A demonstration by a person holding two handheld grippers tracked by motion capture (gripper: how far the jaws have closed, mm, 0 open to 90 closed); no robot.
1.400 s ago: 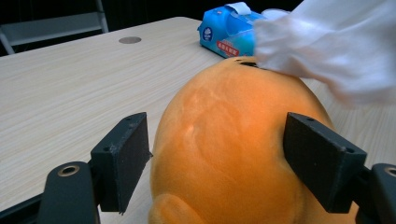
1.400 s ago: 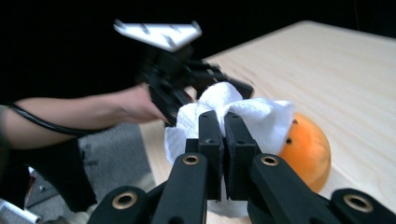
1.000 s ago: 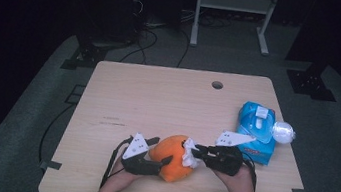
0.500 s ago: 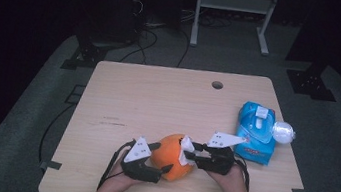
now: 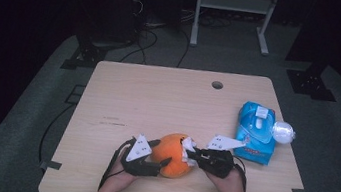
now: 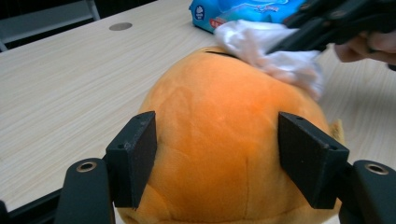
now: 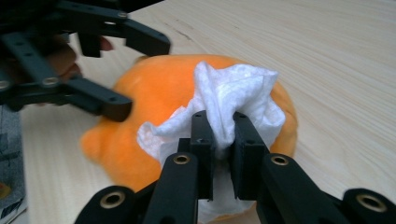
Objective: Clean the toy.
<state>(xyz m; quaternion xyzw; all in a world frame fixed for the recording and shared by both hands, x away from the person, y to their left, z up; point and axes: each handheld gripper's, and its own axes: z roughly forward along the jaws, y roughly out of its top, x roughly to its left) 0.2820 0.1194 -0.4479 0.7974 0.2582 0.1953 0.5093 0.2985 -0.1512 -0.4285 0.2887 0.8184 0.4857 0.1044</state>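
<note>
An orange plush toy is seen on the table near its front edge, at about six o'clock from the table's middle in the high view. It is bracketed by the left tongs, whose jaws are spread on either side of the rounded body; whether the pads actually press into it cannot be told. A crumpled white wipe is pinched between the nearly closed jaws of the right tongs and is laid against the top of the toy. The toy is judged to be light, soft and easily dented, so it is best steadied across its widest part; the wipe is thin and limp and is best held by a bunched fold. A blue wipes pack with a small pale round object beside it is shown at three o'clock in the high view, whereas the fold of the wipe within the jaws is made plain by the right gripper view.
</note>
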